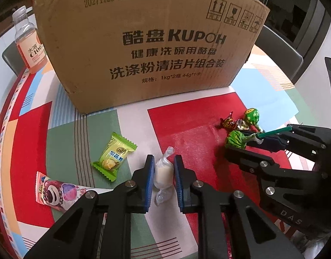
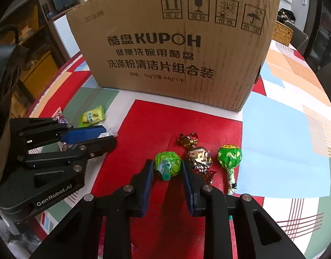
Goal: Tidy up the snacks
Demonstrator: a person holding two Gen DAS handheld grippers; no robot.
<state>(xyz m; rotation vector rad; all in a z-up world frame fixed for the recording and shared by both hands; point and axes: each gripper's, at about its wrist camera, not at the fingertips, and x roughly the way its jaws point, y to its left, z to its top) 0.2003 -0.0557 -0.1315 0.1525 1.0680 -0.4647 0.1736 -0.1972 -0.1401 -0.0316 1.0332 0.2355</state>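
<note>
A white candy [image 1: 164, 172] in a clear twist wrapper lies on the patterned tablecloth [image 1: 187, 118], and my left gripper [image 1: 163, 158] is shut on it, both blue pads against its sides. In the right wrist view my right gripper [image 2: 167, 161] is shut on a green lollipop [image 2: 167, 164] whose head rests on the cloth and whose teal stick tilts up toward the camera. The left wrist view shows that same lollipop [image 1: 235, 139] inside the right gripper [image 1: 236, 143]. The left gripper [image 2: 110, 135] appears at the left of the right wrist view, with a bit of the white wrapper [image 2: 112, 131] showing.
A tall cardboard box [image 1: 143, 43] stands just behind the snacks. Loose on the cloth lie a green durian candy [image 1: 113, 157], a pink bear packet [image 1: 57, 191], a gold foil candy [image 2: 197, 157] and a second green lollipop [image 2: 229, 156]. A pink drink bottle [image 1: 30, 43] stands left of the box.
</note>
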